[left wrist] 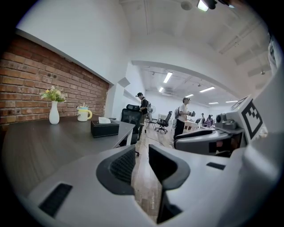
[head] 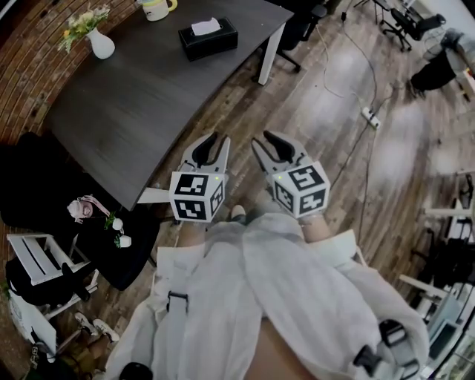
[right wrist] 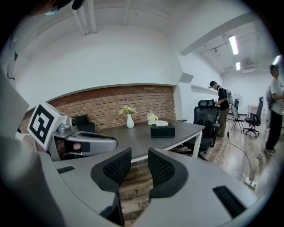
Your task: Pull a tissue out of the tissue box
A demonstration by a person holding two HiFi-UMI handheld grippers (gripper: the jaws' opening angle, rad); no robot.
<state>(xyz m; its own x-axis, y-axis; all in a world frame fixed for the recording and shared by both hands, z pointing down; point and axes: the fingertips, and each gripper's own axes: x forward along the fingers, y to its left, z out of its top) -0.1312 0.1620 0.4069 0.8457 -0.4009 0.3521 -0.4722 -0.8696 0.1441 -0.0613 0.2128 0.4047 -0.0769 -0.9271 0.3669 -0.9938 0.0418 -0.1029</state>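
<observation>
- While the person stands on the wooden floor short of the table [head: 141,104], both tools are held out in front, side by side, well apart from anything on it.
- At the far end of the tabletop sits the tissue box [head: 208,41], black, with a white tissue [head: 205,26] sticking up out of its slot. A mug [head: 156,9] and a vase [head: 100,44] of flowers stand further along, by the brick wall.
- On the left gripper [head: 220,141] the jaws are a little apart, with floorboards showing through the gap and nothing between them.
- On the right gripper [head: 269,141] the jaws are parted too, and they hold nothing.
- To my eye this is the approach: the tissue is untouched and the pull has not yet begun.
- Next, I would say, the person needs to close in on the table and bring one gripper over the box. The jaws go either side of the standing tissue, pinch it and draw it up and out. A light box might lift with the tissue, so the other gripper may have to steady it.
</observation>
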